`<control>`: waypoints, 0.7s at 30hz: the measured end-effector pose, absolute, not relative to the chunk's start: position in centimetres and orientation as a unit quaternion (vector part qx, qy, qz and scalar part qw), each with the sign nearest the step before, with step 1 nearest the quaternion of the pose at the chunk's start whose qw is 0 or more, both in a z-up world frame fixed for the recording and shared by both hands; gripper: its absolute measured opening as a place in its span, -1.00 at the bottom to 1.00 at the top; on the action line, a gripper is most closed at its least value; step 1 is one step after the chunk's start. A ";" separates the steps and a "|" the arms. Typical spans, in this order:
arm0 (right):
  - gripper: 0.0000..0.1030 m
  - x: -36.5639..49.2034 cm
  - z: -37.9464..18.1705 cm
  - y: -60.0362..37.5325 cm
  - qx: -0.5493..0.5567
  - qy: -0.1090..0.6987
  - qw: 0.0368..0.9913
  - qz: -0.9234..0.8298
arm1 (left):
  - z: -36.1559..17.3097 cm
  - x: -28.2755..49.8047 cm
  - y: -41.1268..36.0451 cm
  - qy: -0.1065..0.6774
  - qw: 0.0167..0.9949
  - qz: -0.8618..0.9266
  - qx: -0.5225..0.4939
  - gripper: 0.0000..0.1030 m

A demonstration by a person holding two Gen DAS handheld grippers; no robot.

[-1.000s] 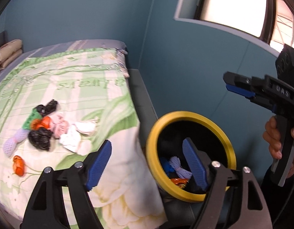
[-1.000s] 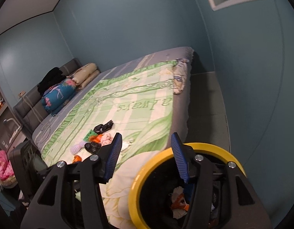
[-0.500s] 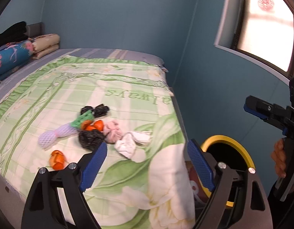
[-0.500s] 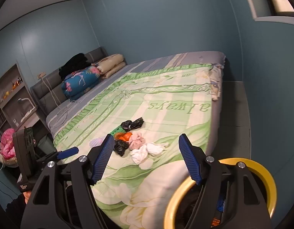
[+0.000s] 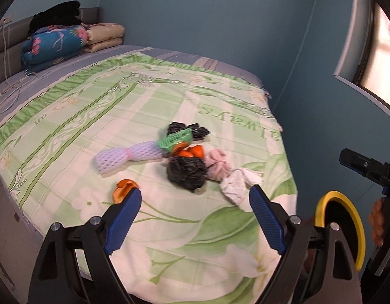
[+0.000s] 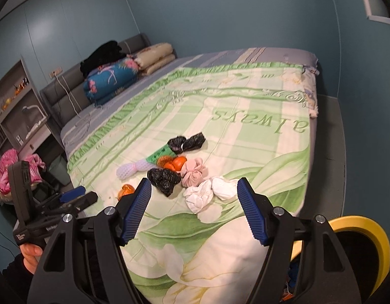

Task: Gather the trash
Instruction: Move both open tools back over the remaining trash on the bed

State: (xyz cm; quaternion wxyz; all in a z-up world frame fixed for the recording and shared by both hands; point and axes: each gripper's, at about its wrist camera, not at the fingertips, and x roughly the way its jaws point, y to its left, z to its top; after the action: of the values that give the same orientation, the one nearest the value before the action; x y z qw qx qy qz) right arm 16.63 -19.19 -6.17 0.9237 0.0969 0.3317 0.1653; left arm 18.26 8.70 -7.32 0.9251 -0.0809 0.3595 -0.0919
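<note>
Both my grippers, left (image 5: 195, 217) and right (image 6: 193, 209), gape empty over the trash pile (image 6: 179, 172); my finger hides part of the orange peel (image 5: 124, 190), and the yellow-rimmed bin's (image 6: 367, 235) contents seem mostly hidden.

Teal walls (image 6: 220, 12) surround a bed (image 6: 245, 116) under a green blanket; folded bedding (image 5: 55, 45) against the grey headboard (image 6: 65, 86), bright window (image 5: 382, 50), shelves (image 6: 15, 106)

both grippers swung from bin (image 6: 372, 230) to bed (image 5: 144, 116)
</note>
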 end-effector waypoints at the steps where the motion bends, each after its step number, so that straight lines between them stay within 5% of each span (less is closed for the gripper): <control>1: 0.29 17.3 -6.9 -18.7 0.092 0.337 0.922 0.167 | -7.8 18.5 9.2 0.363 0.924 -0.086 -0.083 0.62; 21: 0.29 25.2 -16.0 -12.0 0.026 0.429 0.889 0.157 | -16.1 24.4 15.6 0.434 0.892 -0.031 -0.119 0.62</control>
State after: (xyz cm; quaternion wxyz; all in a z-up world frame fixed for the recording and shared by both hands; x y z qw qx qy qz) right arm 25.15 -11.96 -15.99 0.8892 0.0261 0.4290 0.1568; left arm 24.40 15.59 -16.06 0.8925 -0.1188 0.4341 -0.0307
